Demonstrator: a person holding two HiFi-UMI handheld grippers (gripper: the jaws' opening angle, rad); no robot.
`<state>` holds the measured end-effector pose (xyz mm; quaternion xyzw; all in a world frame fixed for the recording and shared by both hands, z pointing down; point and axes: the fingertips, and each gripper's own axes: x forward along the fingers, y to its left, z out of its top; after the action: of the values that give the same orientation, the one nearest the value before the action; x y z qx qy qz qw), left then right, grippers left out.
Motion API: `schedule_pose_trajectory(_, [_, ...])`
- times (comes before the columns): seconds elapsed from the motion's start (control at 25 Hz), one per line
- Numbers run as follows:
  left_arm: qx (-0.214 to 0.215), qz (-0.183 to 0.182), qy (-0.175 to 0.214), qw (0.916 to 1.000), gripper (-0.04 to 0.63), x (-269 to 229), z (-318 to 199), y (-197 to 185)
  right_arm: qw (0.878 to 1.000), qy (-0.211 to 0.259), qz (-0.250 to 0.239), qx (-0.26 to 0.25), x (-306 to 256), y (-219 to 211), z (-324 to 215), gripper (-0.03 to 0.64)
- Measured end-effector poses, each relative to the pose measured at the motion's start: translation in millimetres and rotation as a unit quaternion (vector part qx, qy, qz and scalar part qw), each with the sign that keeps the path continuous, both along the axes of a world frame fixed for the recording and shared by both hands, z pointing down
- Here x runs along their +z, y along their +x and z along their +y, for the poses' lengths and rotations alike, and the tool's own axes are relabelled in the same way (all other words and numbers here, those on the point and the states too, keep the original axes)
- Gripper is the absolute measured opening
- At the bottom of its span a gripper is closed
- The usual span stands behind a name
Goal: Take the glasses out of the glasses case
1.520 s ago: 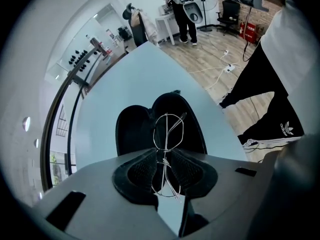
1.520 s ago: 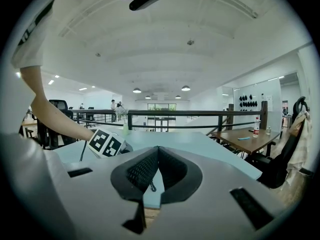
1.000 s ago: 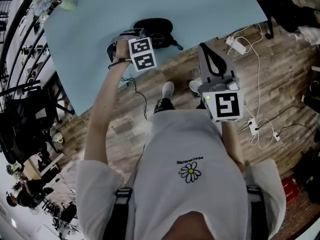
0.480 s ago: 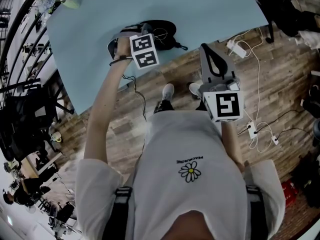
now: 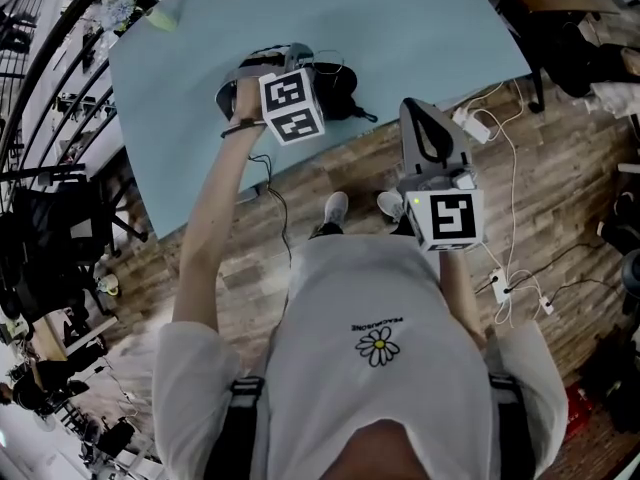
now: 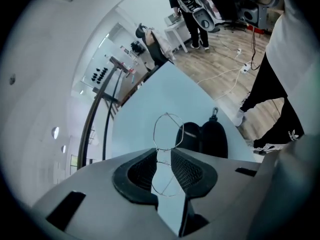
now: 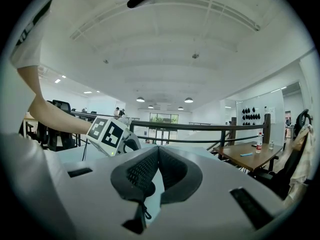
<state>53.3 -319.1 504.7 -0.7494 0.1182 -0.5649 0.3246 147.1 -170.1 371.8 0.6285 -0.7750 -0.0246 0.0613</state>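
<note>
Jaws pinching glasses (image 6: 168, 131), shirt lettering (image 5: 378, 322) unreadable

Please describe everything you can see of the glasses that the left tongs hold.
The glasses are a thin wire frame, metal by its look, with two rounded rims. The left tongs pinch them at the bridge, one rim above the pads and one below. They hang over the light blue table, in front of the open black glasses case.

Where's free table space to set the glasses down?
Bare table beyond the glasses case and right of it, up to the far and right edges. Crowded at the near edge: the case, with the left tool holding the glasses by it.
</note>
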Motion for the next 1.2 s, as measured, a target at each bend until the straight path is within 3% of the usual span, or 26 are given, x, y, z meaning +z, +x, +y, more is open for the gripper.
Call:
schedule_pose_trajectory(0.16, [-0.013,0.042,0.028,0.9987,0.101,-34,-6,4,1.0,0.022,0.006,-0.005,-11,-3,-4,0.009])
schedule_pose_trajectory(0.32, [-0.039,0.113,0.065,0.9907,0.101,-83,-11,5,0.999,0.045,0.019,-0.014,-27,-6,-8,0.009])
schedule_pose_trajectory(0.44, [-0.064,0.184,0.109,0.9748,0.101,-130,-15,0,0.998,0.063,0.022,-0.02,-39,-9,-11,0.009])
schedule_pose_trajectory(0.56, [-0.091,0.262,0.15,0.949,0.1,-178,-13,-8,0.997,0.072,0.026,-0.024,-46,-12,-12,0.009])
schedule_pose_trajectory(0.68, [-0.111,0.349,0.169,0.915,0.101,-220,-1,-20,0.997,0.072,0.024,-0.028,-50,-17,-11,0.009])
schedule_pose_trajectory(0.84, [-0.12,0.465,0.171,0.86,0.101,-263,25,-33,0.997,0.07,0.025,-0.032,-50,-23,-11,0.009])
schedule_pose_trajectory(0.92, [-0.113,0.523,0.176,0.8264,0.101,-284,40,-39,0.995,0.085,0.033,-0.04,-57,-28,-11,0.009])
schedule_pose_trajectory(0.96, [-0.107,0.556,0.178,0.805,0.1,-295,48,-43,0.994,0.089,0.036,-0.043,-59,-31,-10,0.009])
schedule_pose_trajectory(1.08, [-0.112,0.66,0.143,0.7291,0.101,-312,68,-55,0.993,0.097,0.04,-0.046,-64,-35,-10,0.009])
schedule_pose_trajectory(1.12, [-0.119,0.678,0.132,0.7133,0.101,-312,72,-61,0.993,0.099,0.039,-0.046,-66,-36,-9,0.009])
schedule_pose_trajectory(1.2, [-0.135,0.688,0.136,0.7002,0.101,-308,82,-71,0.993,0.104,0.04,-0.047,-70,-38,-8,0.009])
